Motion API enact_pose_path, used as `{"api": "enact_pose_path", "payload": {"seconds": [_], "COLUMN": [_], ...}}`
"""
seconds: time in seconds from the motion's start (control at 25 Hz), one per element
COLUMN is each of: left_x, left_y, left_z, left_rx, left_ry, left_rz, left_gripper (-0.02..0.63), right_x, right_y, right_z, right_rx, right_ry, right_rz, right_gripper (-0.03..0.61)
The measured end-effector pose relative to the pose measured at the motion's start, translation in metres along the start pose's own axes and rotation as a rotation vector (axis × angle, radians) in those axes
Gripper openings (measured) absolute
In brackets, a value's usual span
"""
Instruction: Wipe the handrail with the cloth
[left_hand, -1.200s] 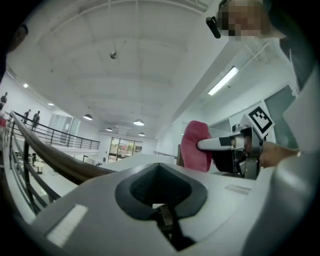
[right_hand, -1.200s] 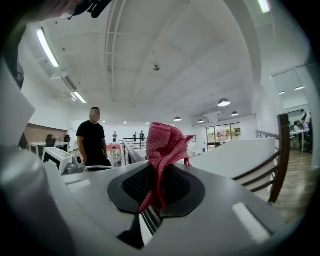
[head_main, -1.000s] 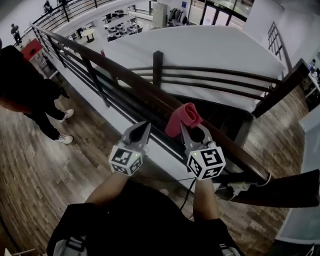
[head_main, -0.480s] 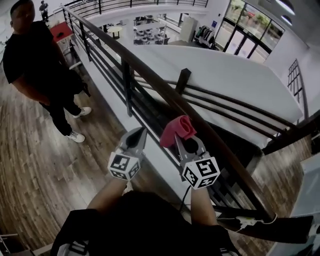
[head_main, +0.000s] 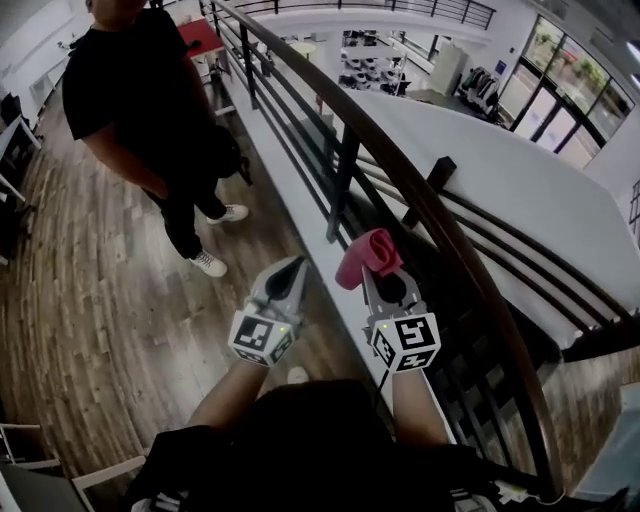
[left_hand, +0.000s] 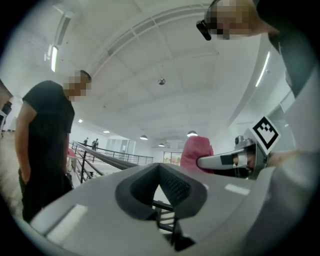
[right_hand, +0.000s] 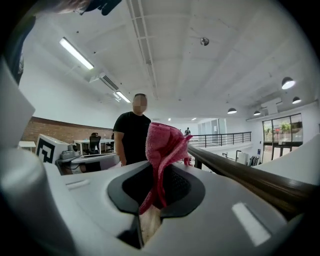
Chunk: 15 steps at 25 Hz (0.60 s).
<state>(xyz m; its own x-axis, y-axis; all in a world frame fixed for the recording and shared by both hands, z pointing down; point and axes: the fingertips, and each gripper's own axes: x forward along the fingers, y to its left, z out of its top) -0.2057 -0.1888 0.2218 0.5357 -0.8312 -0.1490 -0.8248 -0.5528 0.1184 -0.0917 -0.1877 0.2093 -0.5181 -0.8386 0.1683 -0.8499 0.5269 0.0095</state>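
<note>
Diagonally across the head view runs the dark handrail (head_main: 420, 185), topping a barred railing above a lower hall. A person (head_main: 140, 90) in black stands on the wooden floor (head_main: 90, 300) to the left. The left gripper (head_main: 294, 266) is clenched with nothing in it. The right gripper (head_main: 372, 275) pinches a pink cloth (head_main: 368, 255), held upright just beside the handrail, not touching it.

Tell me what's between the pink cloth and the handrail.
Nothing: in the right gripper view the cloth, pinched in the right gripper, stands clear of the handrail, open air between.
</note>
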Motion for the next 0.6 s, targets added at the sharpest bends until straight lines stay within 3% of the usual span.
{"api": "enact_pose_path", "payload": {"seconds": [0.4, 0.6], "left_x": [-0.022, -0.033], "left_y": [0.056, 0.078], "left_z": [0.019, 0.028], "left_rx": [0.042, 0.055], "left_ry": [-0.014, -0.069], "left_rz": [0.104, 0.244], "left_gripper": [-0.002, -0.002], "right_x": [0.071, 0.092], "right_y": [0.027, 0.022], "right_z": [0.008, -0.016], "right_rx": [0.052, 0.089], "right_ry": [0.015, 0.095], "right_rz": [0.081, 0.088], "right_gripper": [0.041, 0.041]}}
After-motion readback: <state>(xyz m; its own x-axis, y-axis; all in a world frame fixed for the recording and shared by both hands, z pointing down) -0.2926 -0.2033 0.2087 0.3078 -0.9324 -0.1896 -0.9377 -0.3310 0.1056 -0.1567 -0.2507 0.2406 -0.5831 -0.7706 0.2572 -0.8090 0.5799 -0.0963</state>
